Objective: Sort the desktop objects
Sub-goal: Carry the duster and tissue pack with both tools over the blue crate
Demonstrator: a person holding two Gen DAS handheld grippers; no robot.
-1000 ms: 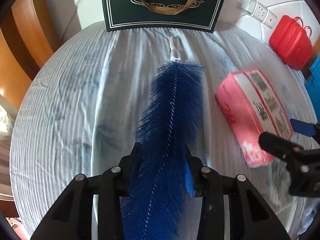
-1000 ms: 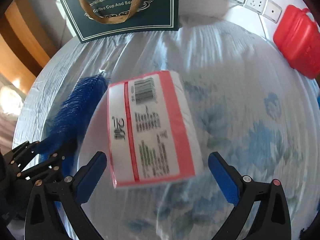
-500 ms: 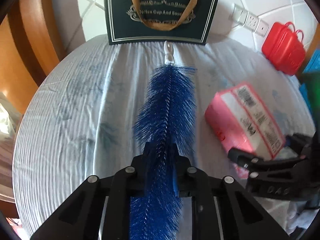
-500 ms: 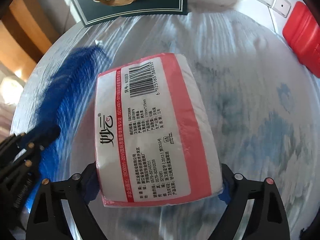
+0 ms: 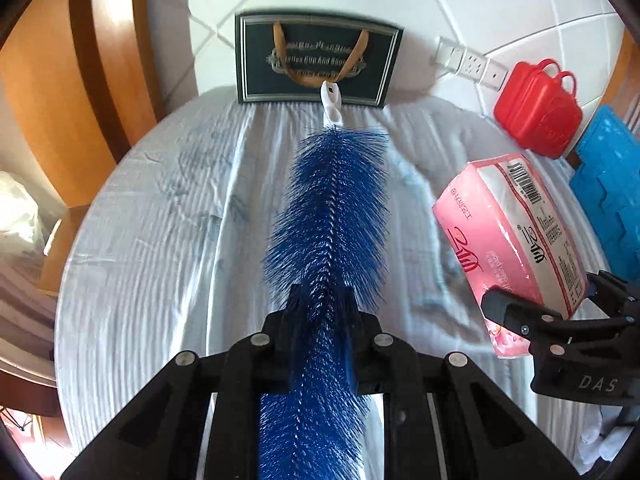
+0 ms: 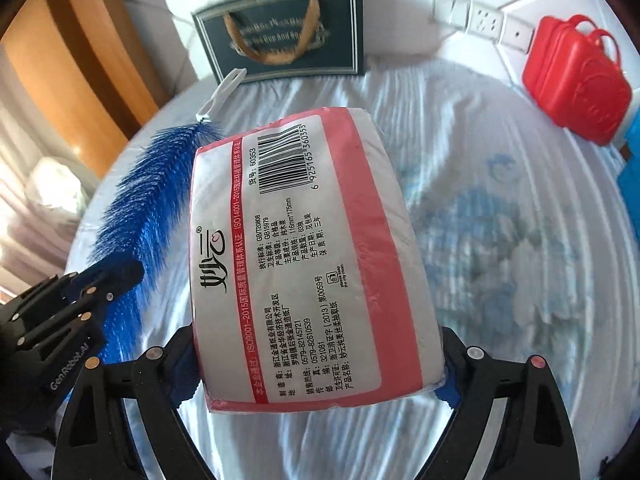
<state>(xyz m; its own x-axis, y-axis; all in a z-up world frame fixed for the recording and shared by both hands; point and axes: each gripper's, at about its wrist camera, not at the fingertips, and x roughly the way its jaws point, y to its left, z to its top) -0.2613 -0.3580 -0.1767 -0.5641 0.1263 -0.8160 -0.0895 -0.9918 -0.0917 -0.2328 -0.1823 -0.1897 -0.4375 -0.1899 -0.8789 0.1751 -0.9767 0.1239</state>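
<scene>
The counter lies open across its left and middle under the wrinkled cloth. At its far edge a dark gift bag stands against the tiled wall, closing that side. A red case and a blue block crowd the right edge, with a power strip behind. Wooden furniture borders the left.

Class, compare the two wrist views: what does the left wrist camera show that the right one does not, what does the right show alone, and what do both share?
Left wrist view only: the pink front of the tissue pack and most of a blue plastic board at the right edge.

Right wrist view only: the pack's full back label with barcode, and the blue flower print on the tablecloth.

Both: the blue brush clamped in the left gripper, the pack clamped in the right gripper, the dark gift bag, the red case and the power strip.
</scene>
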